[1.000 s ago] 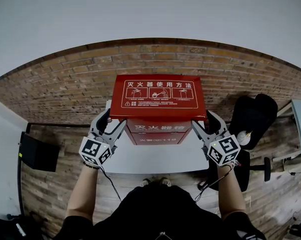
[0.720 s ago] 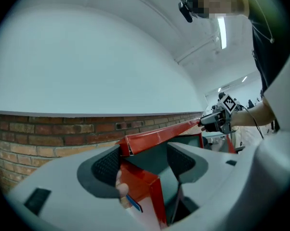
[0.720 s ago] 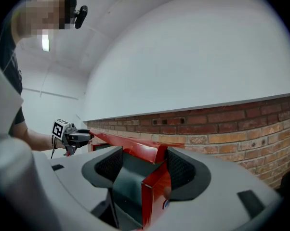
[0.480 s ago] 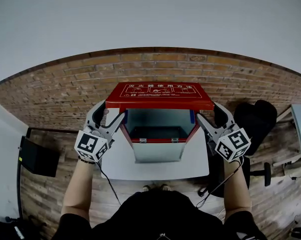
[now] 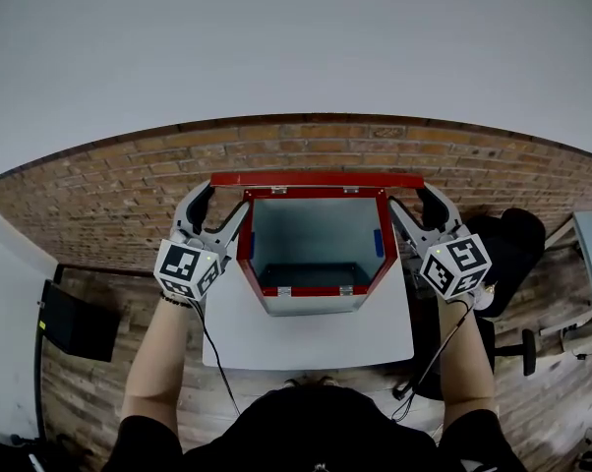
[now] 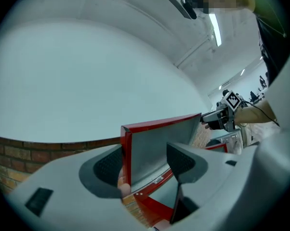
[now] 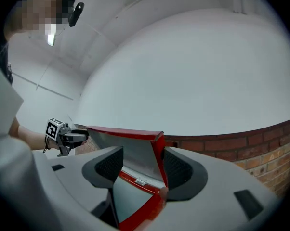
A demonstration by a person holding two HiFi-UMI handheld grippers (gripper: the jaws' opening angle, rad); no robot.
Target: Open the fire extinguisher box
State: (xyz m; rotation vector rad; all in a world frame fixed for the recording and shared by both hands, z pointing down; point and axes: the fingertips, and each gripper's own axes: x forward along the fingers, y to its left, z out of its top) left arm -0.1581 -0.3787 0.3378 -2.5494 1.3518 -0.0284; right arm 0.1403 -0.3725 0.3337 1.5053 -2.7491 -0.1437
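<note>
The red fire extinguisher box (image 5: 314,291) stands on a small white table (image 5: 311,334), and I look into its grey, empty inside. Its lid (image 5: 316,179) stands upright at the far edge, hinged at the back. My left gripper (image 5: 217,210) clamps the lid's left side edge and my right gripper (image 5: 412,206) clamps its right side edge. In the left gripper view the lid (image 6: 157,141) sits between the jaws of the left gripper (image 6: 144,161). In the right gripper view the lid's red rim (image 7: 158,150) lies between the jaws of the right gripper (image 7: 142,166).
A brick-patterned wall (image 5: 109,180) runs behind the table, with a plain white wall above. A black office chair (image 5: 507,242) stands to the right and a black case (image 5: 75,308) lies to the left. Cables hang from both grippers beside the table.
The lid has swung up and back from lying over the box to standing upright. Both grippers rose and moved away from me with it, exposing the inside.
</note>
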